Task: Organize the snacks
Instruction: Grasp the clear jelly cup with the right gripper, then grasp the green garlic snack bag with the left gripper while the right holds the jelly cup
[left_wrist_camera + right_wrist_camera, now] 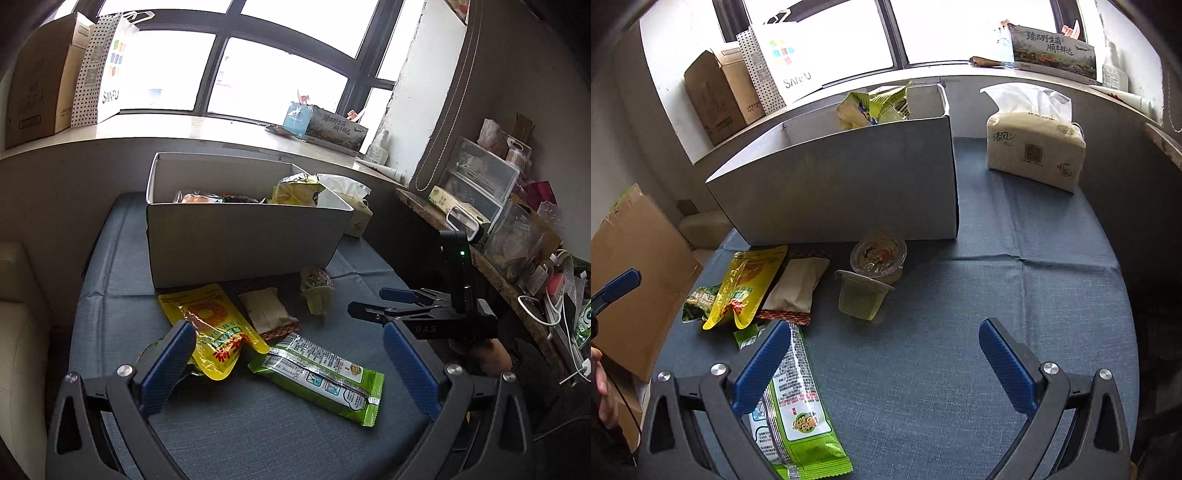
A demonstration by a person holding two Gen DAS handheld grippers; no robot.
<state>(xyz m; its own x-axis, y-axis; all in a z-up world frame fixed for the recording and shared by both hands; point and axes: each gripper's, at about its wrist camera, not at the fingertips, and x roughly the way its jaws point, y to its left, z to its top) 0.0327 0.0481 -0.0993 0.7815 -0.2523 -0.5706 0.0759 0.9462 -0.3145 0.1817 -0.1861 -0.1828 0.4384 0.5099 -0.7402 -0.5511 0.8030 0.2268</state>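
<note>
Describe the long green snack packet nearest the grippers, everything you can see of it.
The long green snack packet is a flat, glossy plastic pouch with crimped ends and a white printed back panel facing up, crossed by a silvery seam. It lies sealed on the blue tablecloth, in front of the white box. Its far end touches the yellow pouch. No gripper holds it.

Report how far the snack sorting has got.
Partly done. The white box already holds several snacks, a yellow-green bag sticking out. Nothing is in hand: the left claw and right claw are both open. Left on the blue cloth: the yellow pouch, beige wafer pack, long green packet, dark green bag and two jelly cups.
</note>
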